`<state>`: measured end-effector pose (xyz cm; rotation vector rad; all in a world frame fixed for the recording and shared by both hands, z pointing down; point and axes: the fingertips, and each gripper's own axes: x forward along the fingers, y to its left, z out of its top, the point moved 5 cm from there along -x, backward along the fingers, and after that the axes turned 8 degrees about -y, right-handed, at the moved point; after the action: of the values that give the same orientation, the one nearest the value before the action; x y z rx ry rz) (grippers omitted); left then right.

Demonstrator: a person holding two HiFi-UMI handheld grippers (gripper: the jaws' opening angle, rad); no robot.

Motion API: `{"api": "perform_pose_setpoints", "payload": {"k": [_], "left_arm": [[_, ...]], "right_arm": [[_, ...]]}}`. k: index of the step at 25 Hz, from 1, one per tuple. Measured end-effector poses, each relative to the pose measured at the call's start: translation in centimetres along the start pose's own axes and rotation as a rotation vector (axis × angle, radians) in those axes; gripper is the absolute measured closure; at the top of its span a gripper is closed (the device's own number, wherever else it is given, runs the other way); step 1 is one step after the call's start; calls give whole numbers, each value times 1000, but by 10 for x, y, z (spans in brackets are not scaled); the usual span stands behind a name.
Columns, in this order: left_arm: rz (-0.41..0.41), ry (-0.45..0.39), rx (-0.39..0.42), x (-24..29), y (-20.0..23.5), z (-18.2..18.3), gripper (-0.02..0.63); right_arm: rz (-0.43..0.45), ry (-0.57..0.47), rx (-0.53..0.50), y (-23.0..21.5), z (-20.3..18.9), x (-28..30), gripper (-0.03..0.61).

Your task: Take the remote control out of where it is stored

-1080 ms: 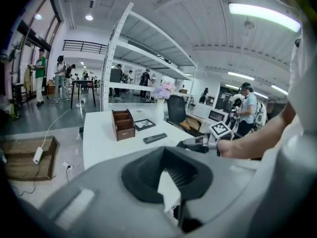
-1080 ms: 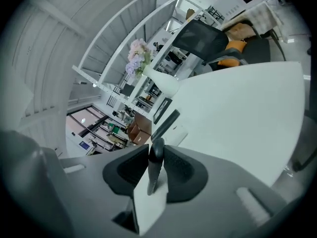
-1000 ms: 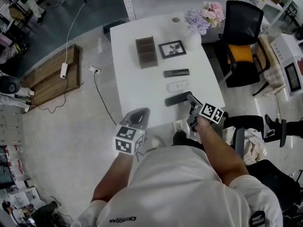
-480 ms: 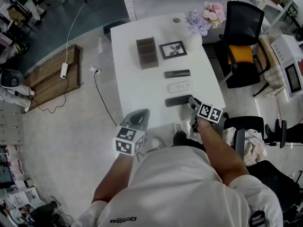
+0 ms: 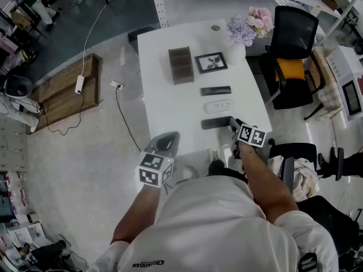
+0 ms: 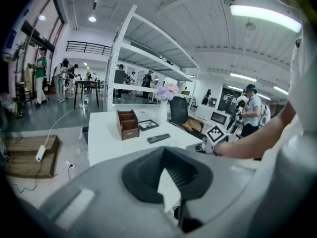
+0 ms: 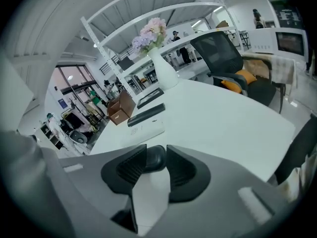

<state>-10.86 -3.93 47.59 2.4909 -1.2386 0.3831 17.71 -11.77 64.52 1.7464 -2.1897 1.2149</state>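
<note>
Three remotes lie in a row on the white table (image 5: pixel 170 112): a black one (image 5: pixel 215 90), a white one (image 5: pixel 217 105) and the nearest black remote (image 5: pixel 215 123). The brown wooden holder (image 5: pixel 181 64) stands further back. My right gripper (image 5: pixel 232 124) is at the near black remote's right end. In the right gripper view that rounded end (image 7: pixel 154 158) sits between the pads of the right gripper (image 7: pixel 156 163) without being squeezed. The jaws have just been closing a little around it. My left gripper (image 5: pixel 166 141) hovers at the table's front left corner, shut and empty, as the left gripper view confirms (image 6: pixel 166 155).
A picture frame (image 5: pixel 211 62) and a white vase of flowers (image 5: pixel 247 30) stand at the table's far end. A black office chair (image 5: pixel 292 50) is to the right. A wooden board with a power strip (image 5: pixel 59 92) lies on the floor to the left.
The near black remote lay askew in the right gripper; now it lies flat, parallel to the other two. The right gripper has sunk slightly and rolled. The left gripper has kept still.
</note>
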Motion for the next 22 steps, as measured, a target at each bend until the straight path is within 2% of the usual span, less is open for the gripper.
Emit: {"api": "perform_pose_setpoints", "payload": {"k": [8, 14, 17, 22], "left_arm": [[2, -25, 0, -20, -1, -2, 611], [-12, -71, 1, -46, -7, 4, 611], [-19, -82, 4, -58, -10, 2, 611], [-24, -92, 10, -75, -17, 1, 611]], "right_arm": [[36, -24, -134, 25, 5, -16, 451], [108, -51, -152, 65, 3, -35, 456], [167, -57, -158, 92, -4, -48, 474], [316, -67, -162, 147, -8, -74, 551]]}}
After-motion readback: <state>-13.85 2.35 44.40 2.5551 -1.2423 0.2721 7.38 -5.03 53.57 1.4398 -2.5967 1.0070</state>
